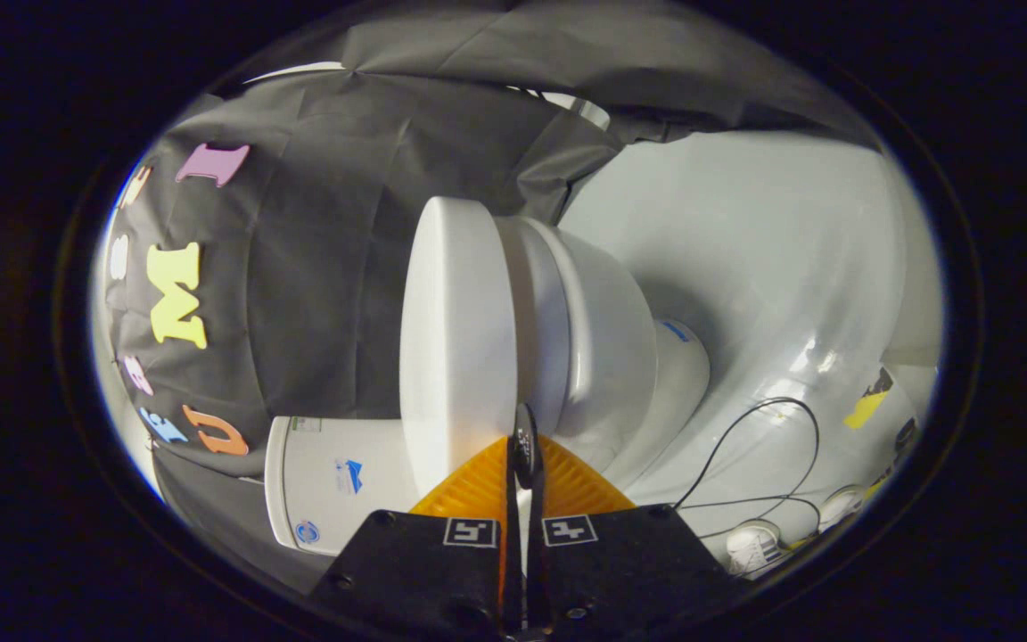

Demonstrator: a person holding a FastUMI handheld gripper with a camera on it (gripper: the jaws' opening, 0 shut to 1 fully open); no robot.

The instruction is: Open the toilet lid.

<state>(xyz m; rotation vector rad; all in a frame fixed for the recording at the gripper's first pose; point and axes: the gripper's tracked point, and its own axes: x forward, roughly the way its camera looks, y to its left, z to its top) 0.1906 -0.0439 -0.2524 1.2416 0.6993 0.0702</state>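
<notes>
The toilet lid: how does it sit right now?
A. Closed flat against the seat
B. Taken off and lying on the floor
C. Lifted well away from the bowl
A: the toilet lid lies against the seat, and the tool, fingers together, points at the seam.

- Black cloth wall (326, 267), creased and draped, hanging behind.
- Pale glossy floor (745, 267), catching soft glare patches.
- Thin black cable (745, 428) looping across floor.
- Yellow tape scrap (866, 408) stuck to floor near cable.
- White shoe (752, 546) resting beside cable's end.
</notes>
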